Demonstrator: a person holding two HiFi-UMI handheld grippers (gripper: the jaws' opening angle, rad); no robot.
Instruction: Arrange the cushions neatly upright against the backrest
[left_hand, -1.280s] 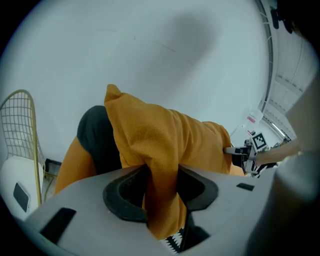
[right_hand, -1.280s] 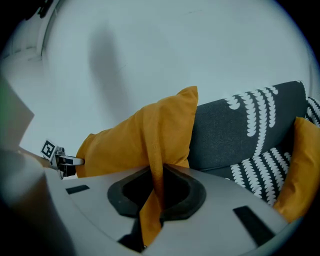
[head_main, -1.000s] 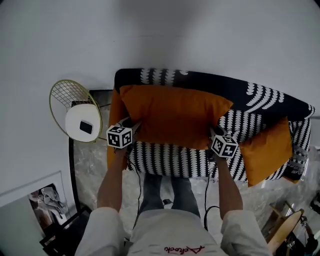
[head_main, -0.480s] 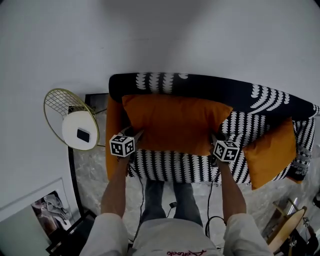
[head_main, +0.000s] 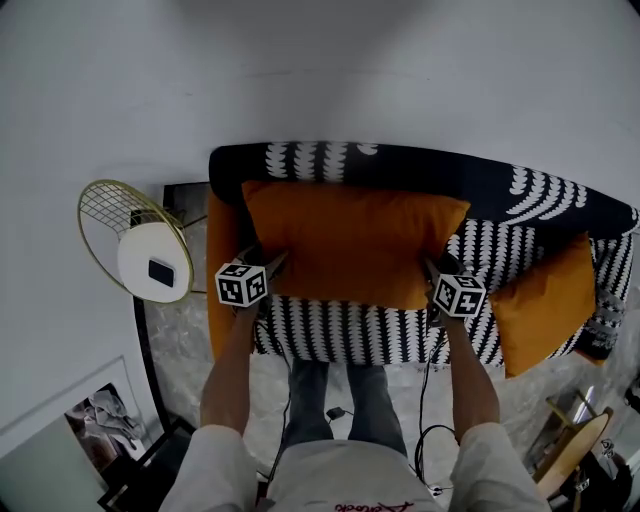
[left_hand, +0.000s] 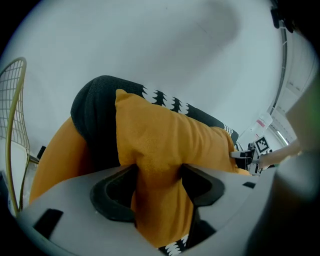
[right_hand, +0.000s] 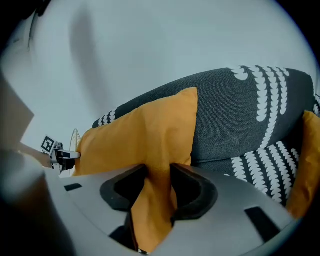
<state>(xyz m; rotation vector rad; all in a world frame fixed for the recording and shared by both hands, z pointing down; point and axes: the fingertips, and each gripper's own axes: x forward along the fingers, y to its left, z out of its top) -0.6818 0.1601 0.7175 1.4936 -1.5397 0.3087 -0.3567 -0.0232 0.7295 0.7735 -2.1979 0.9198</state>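
A large orange cushion (head_main: 355, 245) leans upright against the black-and-white patterned backrest (head_main: 420, 165) of the sofa. My left gripper (head_main: 268, 268) holds its lower left corner and my right gripper (head_main: 432, 270) its lower right corner. In the left gripper view the cushion (left_hand: 165, 145) is pinched between the pads of the left gripper (left_hand: 159, 182), whose jaws are opening. In the right gripper view the fabric (right_hand: 140, 135) is likewise squeezed in the right gripper (right_hand: 159, 185), also opening. A second, smaller orange cushion (head_main: 545, 300) rests tilted at the sofa's right end.
An orange armrest (head_main: 222, 260) closes the sofa's left end. Left of it stands a round gold wire side table (head_main: 105, 205) with a small dark object (head_main: 160, 271) on its white top. The striped seat (head_main: 340, 335) shows below the cushion. Cables lie on the floor by the person's feet.
Both grippers stay at the cushion's lower corners and the cushion keeps leaning on the backrest. The head view has drifted slightly.
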